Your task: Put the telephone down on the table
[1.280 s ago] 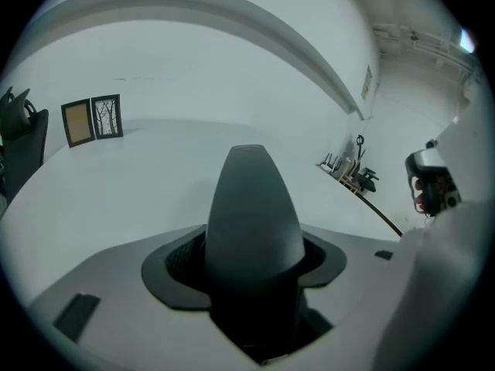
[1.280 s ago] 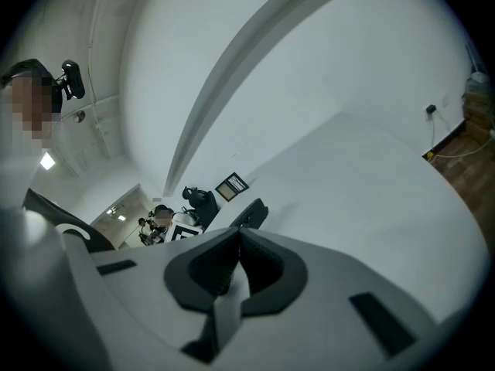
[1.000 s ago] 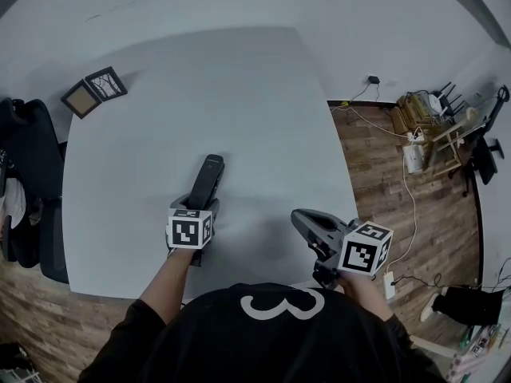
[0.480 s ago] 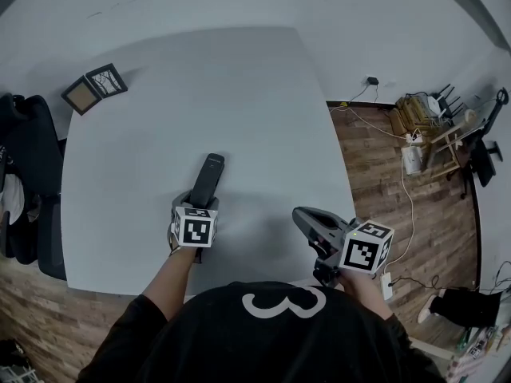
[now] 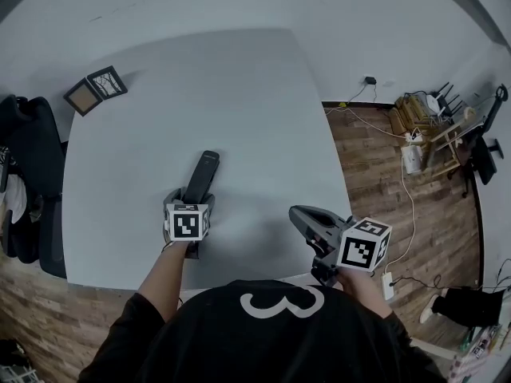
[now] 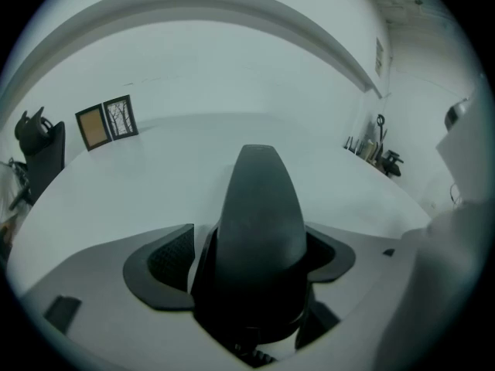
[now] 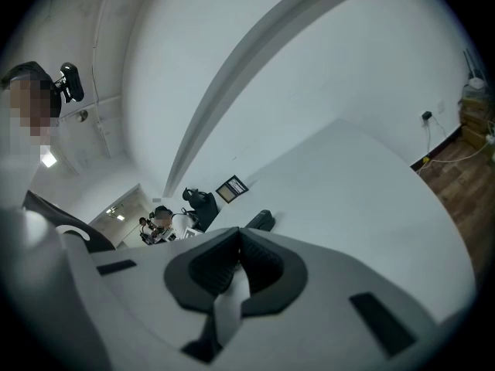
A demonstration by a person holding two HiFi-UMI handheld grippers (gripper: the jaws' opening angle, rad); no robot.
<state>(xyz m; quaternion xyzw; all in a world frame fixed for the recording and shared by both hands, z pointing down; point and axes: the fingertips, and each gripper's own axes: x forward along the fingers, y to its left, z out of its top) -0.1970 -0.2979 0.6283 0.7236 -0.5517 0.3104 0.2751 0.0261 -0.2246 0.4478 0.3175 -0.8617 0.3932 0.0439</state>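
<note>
Shows the telephone [image 5: 203, 174] flat on the counter [image 5: 255, 110], in the near left part, with its long side pointing away from the person. Finds the left claw [image 6: 251, 253] around the near end of the telephone, with jaws opening and the pads [image 6: 172, 257] a little off both sides of the dark body, not pressing on it. Places the right claw [image 7: 240, 242] over the near right corner of the counter, well apart from the telephone, with jaws closed together and nothing between them. Notes two picture frames [image 5: 94, 91] at the far left corner of the counter, a dark chair [image 5: 32, 158] beside the left edge, and wooden floor [image 5: 383, 174] to the right.
</note>
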